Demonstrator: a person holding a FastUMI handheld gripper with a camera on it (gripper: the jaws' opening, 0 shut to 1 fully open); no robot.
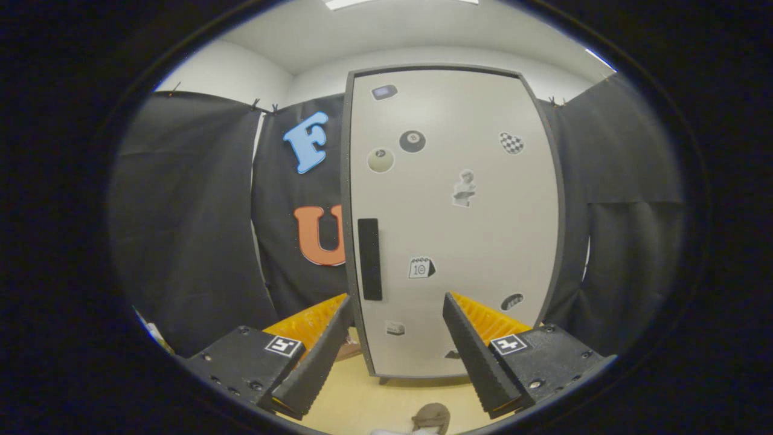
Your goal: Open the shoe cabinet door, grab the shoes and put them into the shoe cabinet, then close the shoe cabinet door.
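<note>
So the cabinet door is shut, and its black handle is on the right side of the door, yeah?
Not quite. The shoe cabinet door is shut, but its black handle sits near the door's left edge, not the right. The gripper view shows this. The gripper has its jaws open, with the door just ahead of them and the handle beyond the left one.

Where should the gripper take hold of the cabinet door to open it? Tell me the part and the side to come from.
Grip the black handle, a narrow upright bar near the left edge of the shut cabinet door. Come straight from the front, so the fingers straddle its narrow width. The gripper is open, with nothing between its fingers, the handle just beyond its left finger.
</note>
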